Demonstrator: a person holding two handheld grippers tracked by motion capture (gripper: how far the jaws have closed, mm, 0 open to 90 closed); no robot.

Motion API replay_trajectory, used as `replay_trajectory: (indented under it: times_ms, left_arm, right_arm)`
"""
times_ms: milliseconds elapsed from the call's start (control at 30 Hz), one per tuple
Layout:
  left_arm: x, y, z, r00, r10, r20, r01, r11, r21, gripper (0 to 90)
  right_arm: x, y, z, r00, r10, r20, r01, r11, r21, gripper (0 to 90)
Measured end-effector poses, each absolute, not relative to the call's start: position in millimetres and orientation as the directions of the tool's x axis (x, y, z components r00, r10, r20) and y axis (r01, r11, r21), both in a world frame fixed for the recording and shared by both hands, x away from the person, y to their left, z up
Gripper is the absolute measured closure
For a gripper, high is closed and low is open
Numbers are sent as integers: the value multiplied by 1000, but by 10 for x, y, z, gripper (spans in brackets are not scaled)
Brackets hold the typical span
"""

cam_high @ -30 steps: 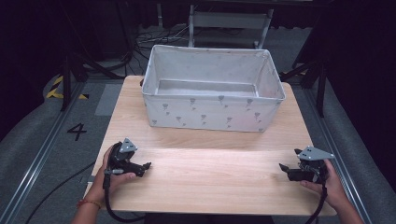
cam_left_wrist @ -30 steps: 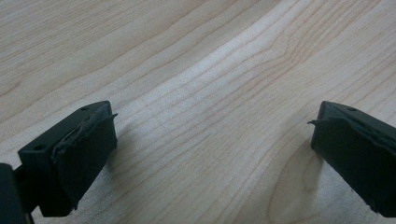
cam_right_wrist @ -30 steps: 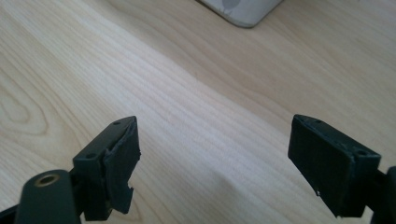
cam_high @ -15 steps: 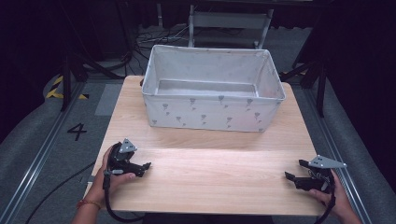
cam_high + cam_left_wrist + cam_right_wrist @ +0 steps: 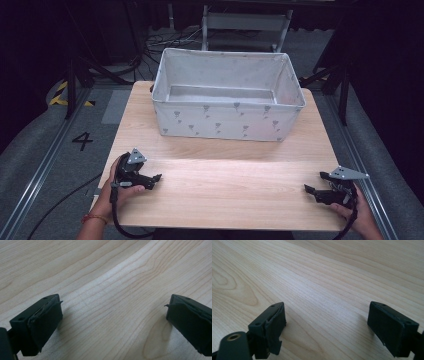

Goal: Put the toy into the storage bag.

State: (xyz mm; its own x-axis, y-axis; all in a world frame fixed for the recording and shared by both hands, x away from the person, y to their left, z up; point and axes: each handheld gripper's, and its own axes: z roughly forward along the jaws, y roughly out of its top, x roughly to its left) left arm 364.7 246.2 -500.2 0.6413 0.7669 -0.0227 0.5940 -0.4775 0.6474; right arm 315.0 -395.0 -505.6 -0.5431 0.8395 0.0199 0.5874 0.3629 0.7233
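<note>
**Resting both grippers on bare wood**

Resting at the table's (image 5: pixel 225 185) near corners, the left gripper (image 5: pixel 156 178) and right gripper (image 5: pixel 312 186) point inward, jaws spread wide with nothing between them but wood. Well beyond them, at the far edge, sits the white bin (image 5: pixel 227 122).

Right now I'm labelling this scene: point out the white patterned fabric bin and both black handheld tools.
white patterned fabric bin (image 5: pixel 225 121), high view, front wall
left tool (image 5: pixel 156 178), high view, jaw tips
right tool (image 5: pixel 315 183), high view, jaw tips
</note>
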Motion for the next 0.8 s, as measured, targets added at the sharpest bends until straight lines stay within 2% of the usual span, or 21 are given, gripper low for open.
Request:
replay_trajectory:
  times_ms: [800]
  left_arm:
    - [3657, 2453, -5003, 633, 774, -25, 601, -471, 645, 2]
  right_arm:
    - [3150, -3950, -5056, -543, 839, 21, 588, 362, 723, 154]
